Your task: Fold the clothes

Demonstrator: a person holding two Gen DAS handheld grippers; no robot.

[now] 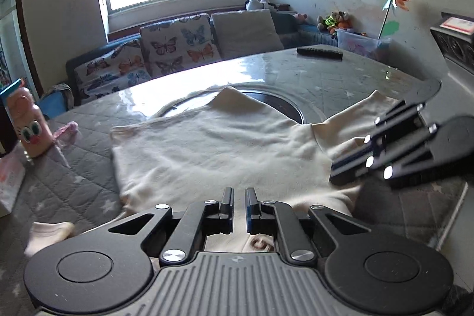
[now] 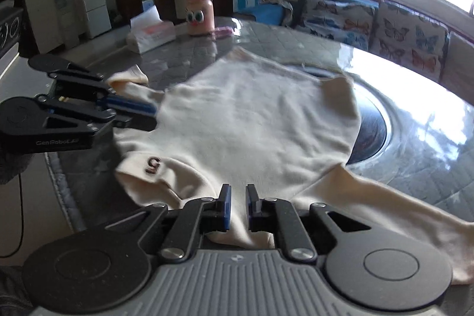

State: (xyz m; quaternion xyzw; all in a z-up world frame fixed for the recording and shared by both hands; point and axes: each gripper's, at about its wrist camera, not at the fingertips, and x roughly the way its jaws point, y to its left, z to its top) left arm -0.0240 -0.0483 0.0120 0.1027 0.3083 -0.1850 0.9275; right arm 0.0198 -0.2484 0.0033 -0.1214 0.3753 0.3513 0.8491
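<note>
Round grey quilted table under glossy clear cover: surface slick. Cream long-sleeved knit top is spread flat on it, ahead of both grippers, one sleeve trailing rightward past the right gripper. Left gripper: jaws narrowly parted above the near edge, nothing pinched. Right gripper likewise, cloth lying between and beneath its fingers. Risk judged: a single layer caught, and the top dragged across the slick cover.

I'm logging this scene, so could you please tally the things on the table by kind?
Cream garment: 1
Pink cartoon-faced bottle: 1
Black remote: 1
White plastic-wrapped pack: 1
Pink frilly item: 1
Total: 5
</note>
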